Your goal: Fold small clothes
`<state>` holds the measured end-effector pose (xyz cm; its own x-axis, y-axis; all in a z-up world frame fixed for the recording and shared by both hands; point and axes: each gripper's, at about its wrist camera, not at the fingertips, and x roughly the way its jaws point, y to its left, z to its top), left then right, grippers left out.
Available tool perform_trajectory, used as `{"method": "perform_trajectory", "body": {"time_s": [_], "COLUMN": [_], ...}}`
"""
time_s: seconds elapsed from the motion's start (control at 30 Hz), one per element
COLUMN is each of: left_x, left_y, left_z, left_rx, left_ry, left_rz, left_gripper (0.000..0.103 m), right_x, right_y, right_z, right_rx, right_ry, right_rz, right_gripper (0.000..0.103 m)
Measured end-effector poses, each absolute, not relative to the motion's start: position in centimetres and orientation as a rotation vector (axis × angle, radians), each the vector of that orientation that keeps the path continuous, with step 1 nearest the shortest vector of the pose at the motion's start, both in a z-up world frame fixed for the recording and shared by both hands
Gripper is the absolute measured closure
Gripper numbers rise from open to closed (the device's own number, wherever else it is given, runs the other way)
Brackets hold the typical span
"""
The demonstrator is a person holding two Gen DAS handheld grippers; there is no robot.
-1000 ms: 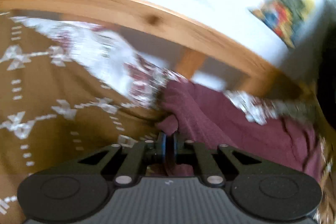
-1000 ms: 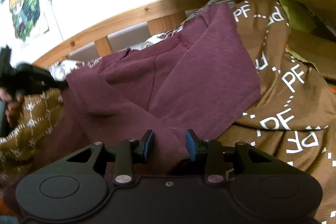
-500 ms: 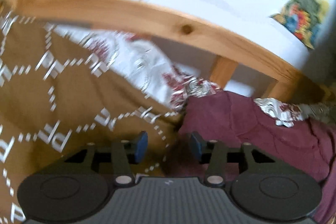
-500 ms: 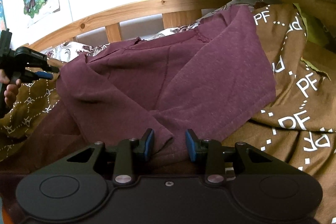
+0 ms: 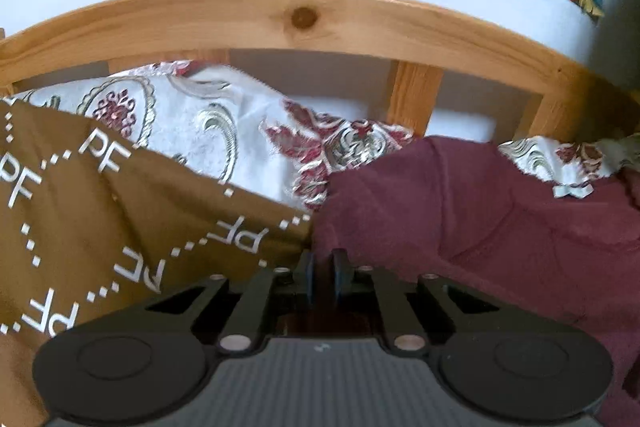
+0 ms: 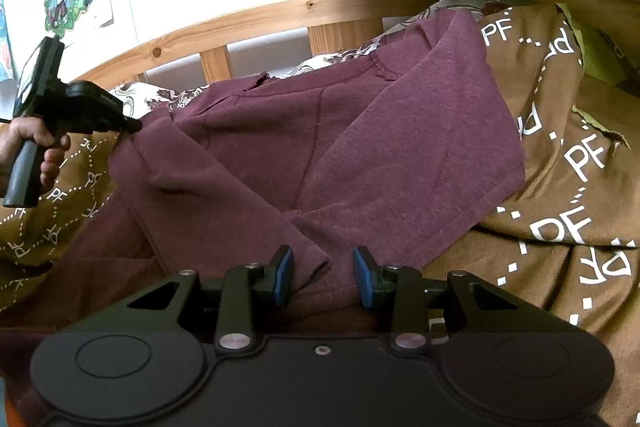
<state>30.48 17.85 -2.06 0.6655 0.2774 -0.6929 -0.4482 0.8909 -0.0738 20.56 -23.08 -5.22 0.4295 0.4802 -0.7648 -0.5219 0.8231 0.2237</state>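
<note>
A: Right wrist view shows our right claw [image 6: 323,273] open over the near fold of the maroon garment [image 6: 340,147], which lies on the brown blanket [image 6: 560,187] in front of the wooden bed rail [image 6: 240,27].

B: It looks soft and light; we should pinch the hems. Our left claw [image 5: 322,277] is nearly closed at its far-left edge, but the cloth between the pads is hidden.

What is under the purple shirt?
The purple shirt lies on a brown blanket printed with white PF letters, and a flowery white sheet shows past its far edge. Whatever sits beneath its middle is covered.
</note>
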Motion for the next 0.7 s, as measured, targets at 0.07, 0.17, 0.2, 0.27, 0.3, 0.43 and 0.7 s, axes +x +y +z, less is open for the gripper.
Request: {"method": "perform_trajectory", "body": {"time_s": [0.07,0.17,0.2,0.27,0.3,0.43,0.7], "left_x": [29.9,28.3,27.8,27.0,26.7,26.5,24.5], "left_y": [18.2,19.3,19.5,19.5,19.4,18.6,18.7], "left_z": [-1.9,-1.3,-1.2,-1.2,-1.3,-2.1,-0.5], "left_rx": [-0.289,-0.374,-0.381,-0.362,-0.345,-0.267,-0.379], "left_ry": [0.723,0.681,0.675,0.679,0.687,0.754,0.712], "left_rz": [0.446,0.454,0.445,0.441,0.437,0.467,0.486], "left_gripper": [0.06,0.047,0.047,0.047,0.047,0.045,0.017], "right_x": [20.5,20.5,20.5,20.4,20.4,20.0,19.2], "right_y": [-23.1,-23.1,-23.0,-23.0,-22.9,-22.5,-21.7], "right_z": [-5.2,-5.2,-5.1,-5.1,-5.1,-5.0,-4.3], "right_rx": [-0.052,-0.05,-0.049,-0.046,-0.046,-0.064,-0.149], "right_ry": [0.935,0.934,0.933,0.932,0.93,0.917,0.871], "right_rz": [0.627,0.624,0.622,0.616,0.613,0.612,0.603], "right_gripper": [0.066,0.066,0.066,0.064,0.063,0.055,0.03]}}
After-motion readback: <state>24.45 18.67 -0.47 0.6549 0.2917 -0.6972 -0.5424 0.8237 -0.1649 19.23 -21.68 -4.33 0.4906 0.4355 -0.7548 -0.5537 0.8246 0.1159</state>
